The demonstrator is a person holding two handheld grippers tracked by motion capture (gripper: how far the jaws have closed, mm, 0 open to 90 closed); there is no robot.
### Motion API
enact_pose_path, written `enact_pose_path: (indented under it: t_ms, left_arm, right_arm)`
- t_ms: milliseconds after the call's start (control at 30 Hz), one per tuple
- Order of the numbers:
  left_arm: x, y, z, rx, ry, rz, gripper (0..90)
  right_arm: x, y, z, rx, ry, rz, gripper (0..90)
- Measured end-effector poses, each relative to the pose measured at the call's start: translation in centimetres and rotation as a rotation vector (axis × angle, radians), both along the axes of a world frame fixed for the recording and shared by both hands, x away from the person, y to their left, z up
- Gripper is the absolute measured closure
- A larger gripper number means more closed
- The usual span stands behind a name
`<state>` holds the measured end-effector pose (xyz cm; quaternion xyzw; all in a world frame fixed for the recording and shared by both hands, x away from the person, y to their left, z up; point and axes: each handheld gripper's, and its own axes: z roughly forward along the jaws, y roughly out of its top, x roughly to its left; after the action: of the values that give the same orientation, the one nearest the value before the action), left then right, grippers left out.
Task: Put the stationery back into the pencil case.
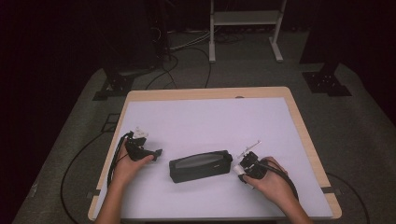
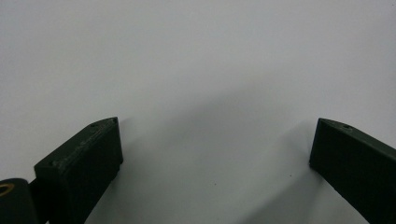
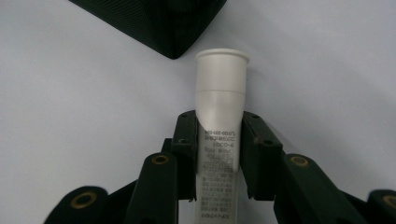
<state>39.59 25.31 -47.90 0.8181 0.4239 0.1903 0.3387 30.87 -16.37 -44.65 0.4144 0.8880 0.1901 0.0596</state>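
Right claw [image 3: 219, 154] clamps a slim white plastic tube [image 3: 220, 116] by its printed body, leaving the flared cap end free, likely to carry it toward the black ribbed case [image 1: 200, 165] lying just ahead on the white tabletop [image 1: 210, 121]. Left claw [image 2: 215, 154] hovers wide apart over bare surface, gripping nothing.

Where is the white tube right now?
In the right gripper view, the white tube is clamped between the right gripper's jaws, its cap end pointing at the corner of the black case.
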Motion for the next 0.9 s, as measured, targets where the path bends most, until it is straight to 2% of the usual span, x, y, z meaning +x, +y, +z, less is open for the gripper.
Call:
enact_pose_path:
  t_ms: [267,600,900]
  left_arm:
    - [0.0,0.0,0.0,0.003,0.001,-0.002,1.6]
    - [0.0,0.0,0.0,0.003,0.001,-0.002,1.6]
    - [0.0,0.0,0.0,0.003,0.001,-0.002,1.7]
  right_arm:
    - [0.1,-0.4,0.2,0.004,0.006,-0.002,68.2]
    - [0.2,-1.6,1.0,0.046,0.001,0.0,68.2]
    - [0.4,-2.8,2.0,0.1,-0.031,0.021,68.3]
